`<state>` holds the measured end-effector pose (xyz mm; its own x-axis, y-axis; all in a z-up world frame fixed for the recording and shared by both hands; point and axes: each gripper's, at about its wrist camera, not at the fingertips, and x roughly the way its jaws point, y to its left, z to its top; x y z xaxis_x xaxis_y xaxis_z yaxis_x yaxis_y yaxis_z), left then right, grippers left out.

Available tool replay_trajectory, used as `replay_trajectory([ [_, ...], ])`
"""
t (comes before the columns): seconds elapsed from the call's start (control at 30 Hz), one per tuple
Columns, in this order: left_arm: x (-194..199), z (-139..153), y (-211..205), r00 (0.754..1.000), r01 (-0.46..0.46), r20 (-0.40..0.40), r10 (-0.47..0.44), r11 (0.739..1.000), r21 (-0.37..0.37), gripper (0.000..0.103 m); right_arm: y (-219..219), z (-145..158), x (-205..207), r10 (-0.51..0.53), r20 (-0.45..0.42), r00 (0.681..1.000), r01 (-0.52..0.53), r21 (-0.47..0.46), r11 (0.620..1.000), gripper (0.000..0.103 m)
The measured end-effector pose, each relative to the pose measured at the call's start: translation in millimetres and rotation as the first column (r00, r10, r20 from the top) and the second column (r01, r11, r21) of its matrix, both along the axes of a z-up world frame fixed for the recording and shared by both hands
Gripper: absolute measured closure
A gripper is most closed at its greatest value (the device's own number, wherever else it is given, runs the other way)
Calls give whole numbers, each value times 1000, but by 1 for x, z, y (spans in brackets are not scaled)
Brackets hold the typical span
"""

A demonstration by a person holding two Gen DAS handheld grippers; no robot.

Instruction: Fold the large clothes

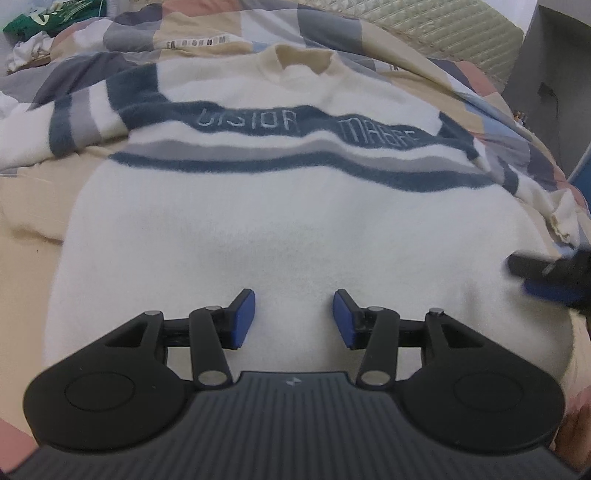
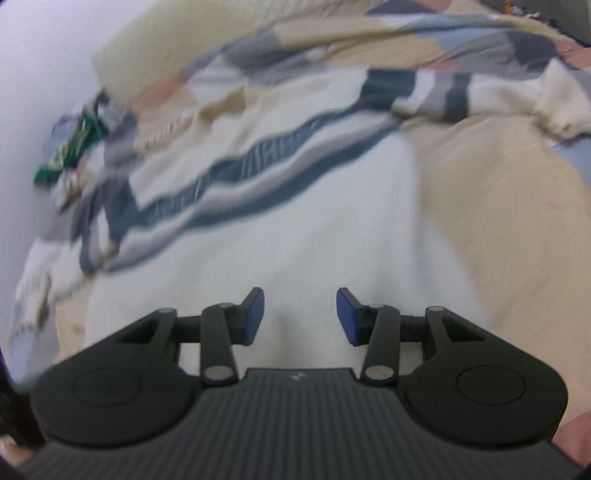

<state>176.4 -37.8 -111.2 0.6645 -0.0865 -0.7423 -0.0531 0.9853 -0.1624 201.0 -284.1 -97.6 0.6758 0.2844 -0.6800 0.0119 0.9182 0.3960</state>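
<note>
Patchwork bedding lies under a fluffy cream sweater with blue stripes. Left gripper and right gripper tilt downward over it, jaws apart, holding nothing.

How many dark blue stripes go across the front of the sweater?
2 on the sweater: the wide stripe with letters across the chest, and the thin stripe just below it. The sleeves have their own.
</note>
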Motion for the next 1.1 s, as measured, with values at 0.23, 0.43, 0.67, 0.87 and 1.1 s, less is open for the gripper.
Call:
replay_trajectory([
  [0.23, -4, -2, -1, 1000, -22, 19, 22, 1000, -6, 46, -52, 29, 13, -109, 79, 991, 107, 28, 994, 56],
  [0.43, -5, -1, 1, 999, -43, 18, 43, 999, -21, 46, -97, 39, 40, -191, 103, 976, 194, -17, 981, 53],
  [0.67, -6, 1, 1, 997, -69, 34, 70, 997, -27, 46, -147, 22, 67, -274, 122, 954, 286, -97, 953, 18],
  [0.87, -2, 2, 1, 994, -96, 40, 98, 994, -59, 46, -193, -4, 80, -322, 170, 931, 338, -75, 938, 18],
  [1.1, 3, 1, 1, 992, -112, 50, 117, 990, -89, 45, -236, -46, 100, -319, 243, 916, 361, -158, 919, 18],
])
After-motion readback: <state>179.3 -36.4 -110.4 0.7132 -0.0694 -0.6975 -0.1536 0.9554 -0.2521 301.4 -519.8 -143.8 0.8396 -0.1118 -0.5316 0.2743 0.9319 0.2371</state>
